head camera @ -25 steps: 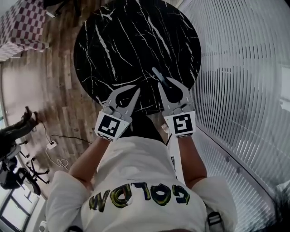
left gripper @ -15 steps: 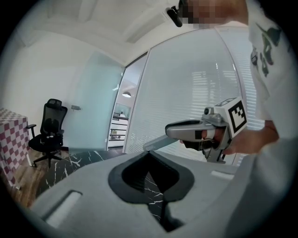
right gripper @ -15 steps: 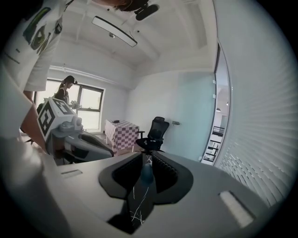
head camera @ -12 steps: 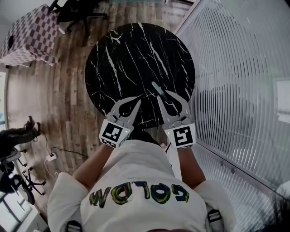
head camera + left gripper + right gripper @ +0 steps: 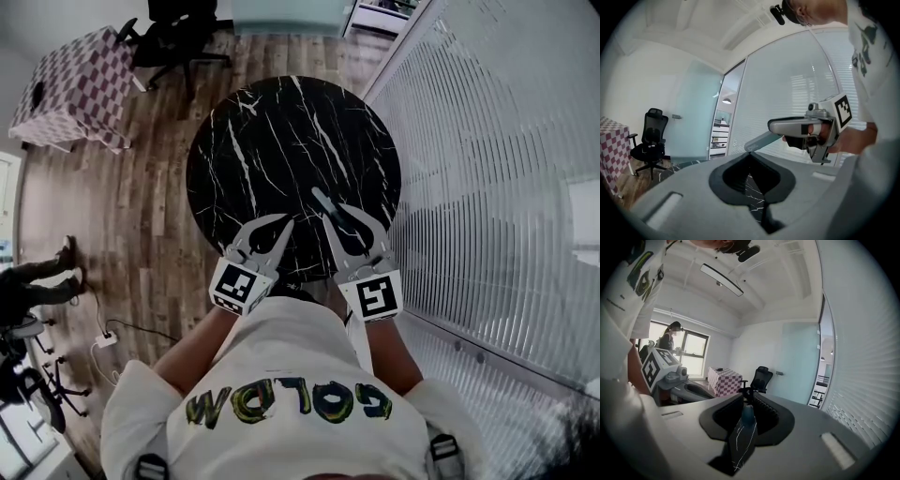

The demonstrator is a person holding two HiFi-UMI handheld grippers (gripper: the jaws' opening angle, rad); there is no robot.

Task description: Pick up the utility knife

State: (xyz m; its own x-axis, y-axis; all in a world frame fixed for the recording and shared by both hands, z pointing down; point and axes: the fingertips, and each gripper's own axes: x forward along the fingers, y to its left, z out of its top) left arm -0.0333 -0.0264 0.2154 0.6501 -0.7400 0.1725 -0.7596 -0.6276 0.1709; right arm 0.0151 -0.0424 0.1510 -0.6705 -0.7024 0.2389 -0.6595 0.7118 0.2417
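- The left tongs [image 5: 281, 225], grey with a black-and-white marker cube, sit low in the middle of the head view, just above the person's white T-shirt [image 5: 281, 356]. Their own view shows the tips pressed together with nothing between them.
- Just right of them, the right tongs [image 5: 337, 217] are clamped narrowly on the slim grey utility knife [image 5: 324, 202].
- The head view shows only the knife's free end. Its long axis runs from the tongs toward the frame's upper left, over the near edge of the round black, white-veined marble worktop [image 5: 272, 131].
- The left gripper view shows the knife side-on, slanting down to the left, in the air before the slatted glass wall [image 5: 787, 84].
- The right gripper view shows it end-on, a narrow bluish-grey edge upright between ribbed black pads [image 5: 764, 412].
- Farther off, that view alone shows a person at a window [image 5: 670, 336].
- A checked-cloth table [image 5: 80, 89] and a black office chair [image 5: 178, 33] stand at the head view's upper left on the wooden floor [image 5: 141, 206].
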